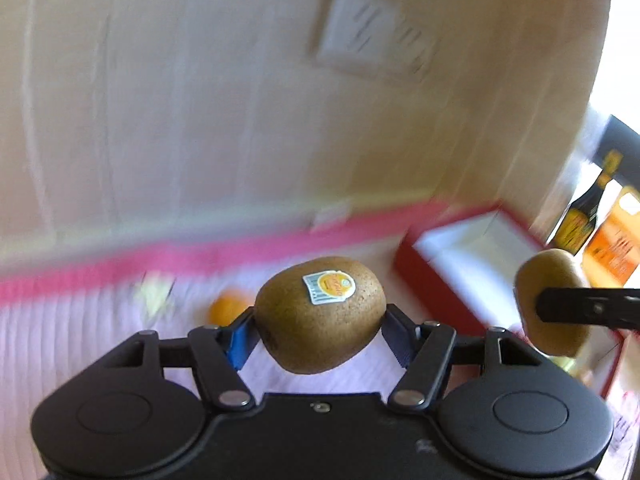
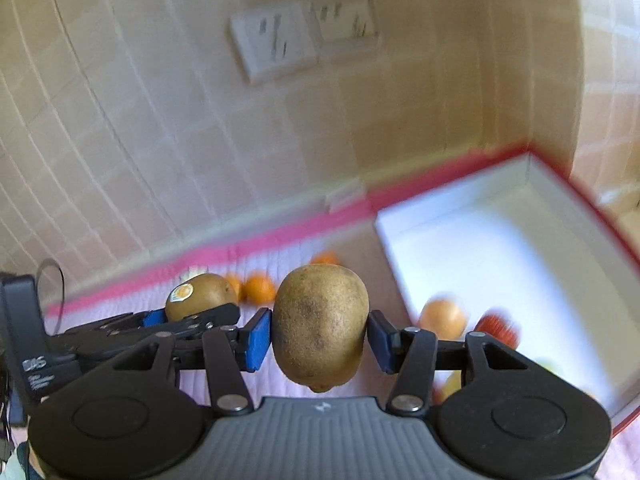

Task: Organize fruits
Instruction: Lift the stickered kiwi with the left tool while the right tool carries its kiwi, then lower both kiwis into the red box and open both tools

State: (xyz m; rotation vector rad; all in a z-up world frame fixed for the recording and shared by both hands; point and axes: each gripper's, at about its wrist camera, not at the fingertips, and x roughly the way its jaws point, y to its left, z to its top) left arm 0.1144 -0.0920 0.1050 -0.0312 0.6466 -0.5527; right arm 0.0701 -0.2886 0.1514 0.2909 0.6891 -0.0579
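Two kiwis are held aloft above the pink cloth [image 1: 80,332]: the left gripper [image 1: 320,330] clamps the stickered kiwi [image 1: 320,314], the right gripper [image 2: 319,338] the plain kiwi [image 2: 320,326]. The red box [image 2: 500,264], holding fruit, lies at far right.

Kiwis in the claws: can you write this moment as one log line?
left claw: shut on stickered kiwi | right claw: shut on plain kiwi | both lifted | red box: holds some fruit

Stickered kiwi [image 1: 320,314] and plain kiwi [image 2: 320,326], each aloft between blue pads.
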